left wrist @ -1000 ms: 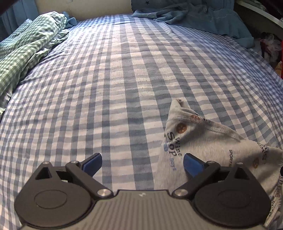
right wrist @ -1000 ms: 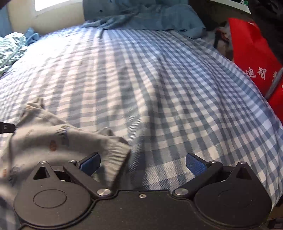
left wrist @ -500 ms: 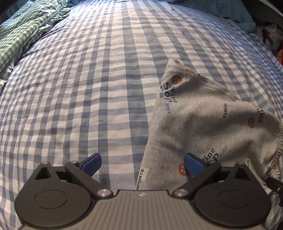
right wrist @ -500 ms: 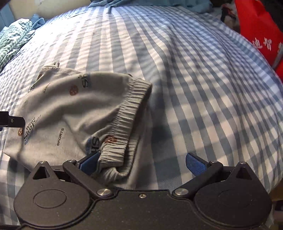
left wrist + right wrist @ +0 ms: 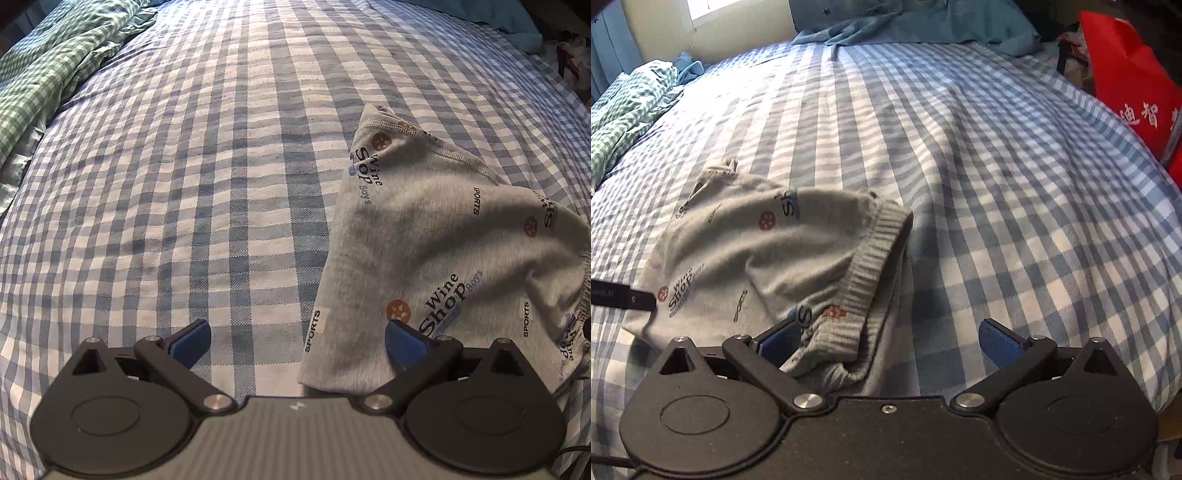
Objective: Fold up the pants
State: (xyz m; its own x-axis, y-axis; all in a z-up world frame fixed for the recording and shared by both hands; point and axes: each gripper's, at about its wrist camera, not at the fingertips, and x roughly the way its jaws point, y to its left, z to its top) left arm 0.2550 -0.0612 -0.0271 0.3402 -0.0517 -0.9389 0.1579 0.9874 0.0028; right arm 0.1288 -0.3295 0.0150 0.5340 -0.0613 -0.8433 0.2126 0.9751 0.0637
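- Currently, step in hand: I judge this the start of the fold, both tools at the near side of the pants [image 5: 424,236], nothing yet lifted
- Pants: small grey printed pair, lying bunched on the checked bedsheet [image 5: 221,184], toward my near edge of the bed; a stitched hem points away from me, the ribbed waistband [image 5: 871,266] curls over at the right side
- Left gripper [image 5: 295,343]: jaws spread wide, nothing held; its right blue pad sits over the cloth's near left corner, the left pad over bare sheet
- Right gripper [image 5: 886,343]: jaws likewise spread wide, nothing clamped; the waistband end lies across its left pad, the right pad over bare sheet
- Next move, as I judge it: each tool closes on a near edge, left at the corner, right at the waistband, then draws the cloth flat before any fold
- Edges: the waistband is doubled and loose, so a pinch may take one layer only
- Open room: wide bare sheet ahead and to the left; green checked bedding [image 5: 48,85] far left, blue blanket [image 5: 905,26] at the far end, red bag [image 5: 1126,81] beside the bed on the right, all well apart from the pants
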